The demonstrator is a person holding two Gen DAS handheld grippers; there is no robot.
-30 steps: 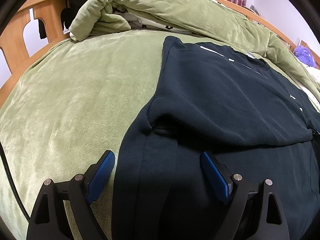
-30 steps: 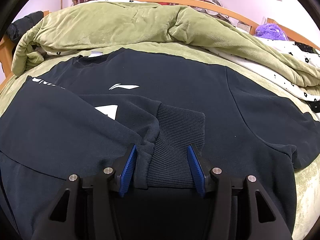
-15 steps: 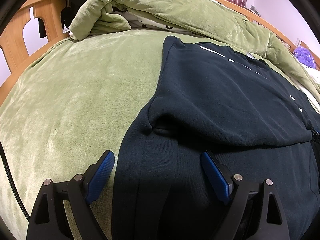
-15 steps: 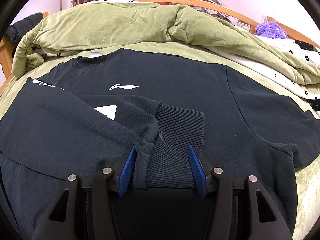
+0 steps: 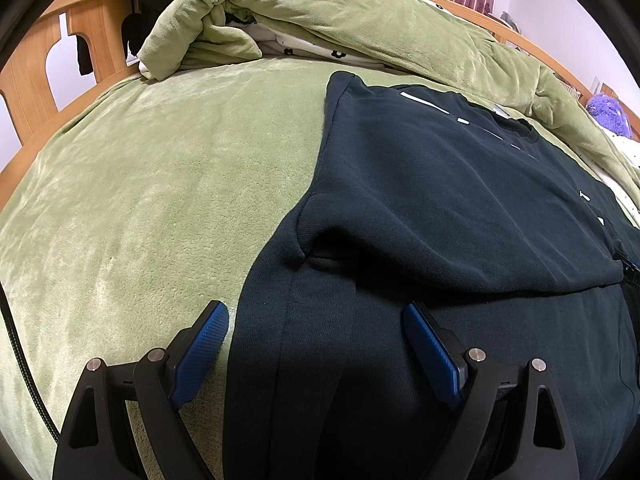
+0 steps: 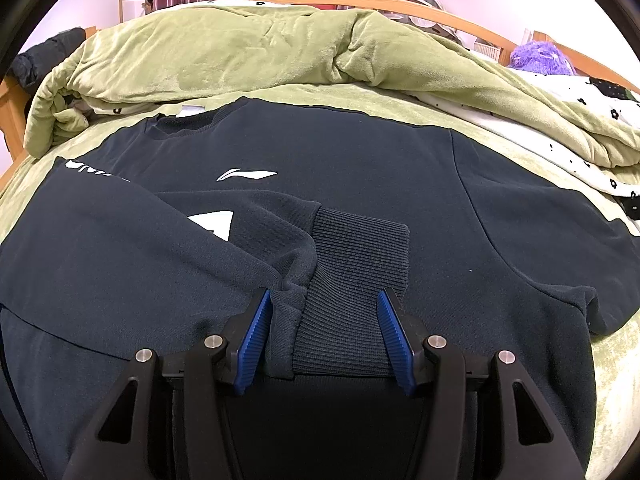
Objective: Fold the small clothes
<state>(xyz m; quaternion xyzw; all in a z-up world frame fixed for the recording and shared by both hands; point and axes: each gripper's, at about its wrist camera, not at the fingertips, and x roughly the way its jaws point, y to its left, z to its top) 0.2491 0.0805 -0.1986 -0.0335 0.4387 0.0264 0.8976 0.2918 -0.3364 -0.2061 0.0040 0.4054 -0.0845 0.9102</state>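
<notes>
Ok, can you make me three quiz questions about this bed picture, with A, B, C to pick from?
1. Where does the cuff lie?
A. Hanging off the bed
B. On the sweater chest
C. Under the curtain

2. What colour is the blanket?
A. Red
B. Blue
C. Green

3. How is the left gripper?
A. Open wide
B. Shut on the sweater
C. Shut on the blanket

Answers:
1 B: the sleeve is folded across, so its ribbed cuff rests on the chest below the white logo.
2 C: the fuzzy cover all round the sweater is light green.
3 A: its two blue pads stand far apart, one over the blanket and one over the sweater, pinching nothing.
</notes>
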